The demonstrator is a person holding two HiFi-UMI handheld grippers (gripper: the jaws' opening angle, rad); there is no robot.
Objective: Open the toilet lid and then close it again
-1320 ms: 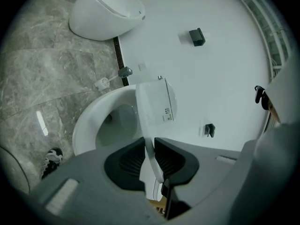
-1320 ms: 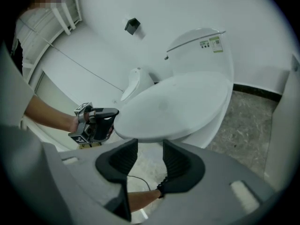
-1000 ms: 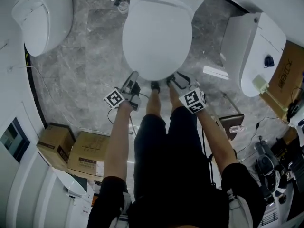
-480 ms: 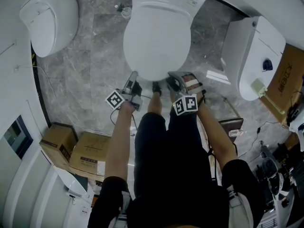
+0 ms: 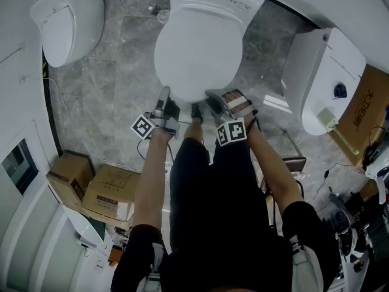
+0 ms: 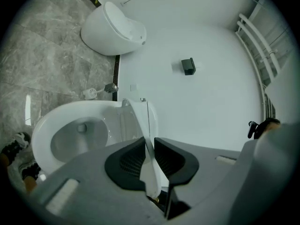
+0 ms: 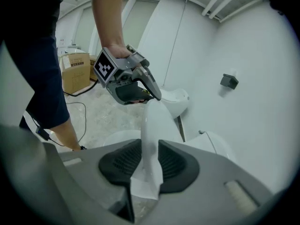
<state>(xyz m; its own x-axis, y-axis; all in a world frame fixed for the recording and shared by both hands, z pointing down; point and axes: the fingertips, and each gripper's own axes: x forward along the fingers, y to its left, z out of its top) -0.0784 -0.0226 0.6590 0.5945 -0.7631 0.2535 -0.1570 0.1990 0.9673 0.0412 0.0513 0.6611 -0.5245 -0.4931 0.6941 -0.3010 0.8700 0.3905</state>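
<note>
Lid lift under way, both grippers on the front edge.
Toilet lid [image 5: 197, 47] tilted partway up off the bowl [image 6: 70, 137]. Left gripper [image 6: 149, 156] fingers narrow, pinching its edge. Right gripper [image 7: 149, 161] fingers have just been closing, lid edge clamped between them. Full opening, then closing, left to do. Cardboard box [image 5: 368, 99] print unreadable.
</note>
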